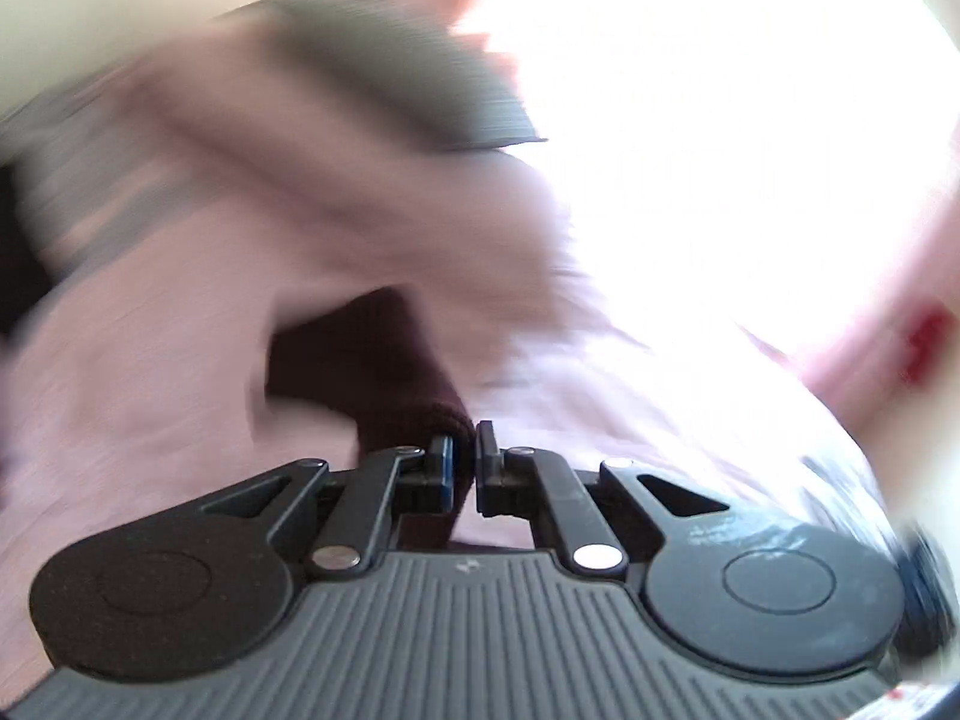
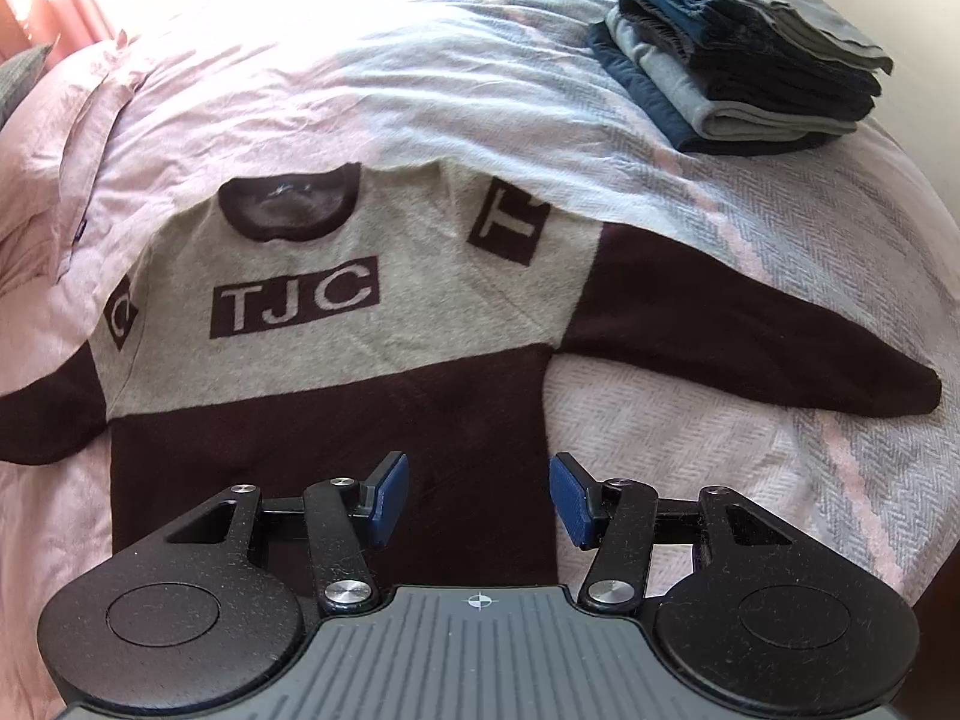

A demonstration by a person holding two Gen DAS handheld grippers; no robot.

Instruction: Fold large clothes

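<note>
A grey and dark maroon sweater (image 2: pixel 336 372) with "TJC" on the chest lies flat, front up, on the bed. Its right sleeve (image 2: pixel 750 342) stretches out to the right; its left sleeve (image 2: pixel 48 414) runs off the left edge. My right gripper (image 2: pixel 479 498) hovers open over the maroon hem, blue pads (image 2: pixel 390 495) wide apart with nothing between them. In the blurred left wrist view, my left gripper (image 1: pixel 465 462) is shut on a dark maroon sleeve end (image 1: pixel 384 366), held over the pink bedding.
A stack of folded dark and grey clothes (image 2: pixel 744 48) sits at the far right of the bed. A pink shirt (image 2: pixel 96 120) lies crumpled at the far left. The pink and grey bedspread (image 2: pixel 720 468) surrounds the sweater. Bright window glare fills the upper left.
</note>
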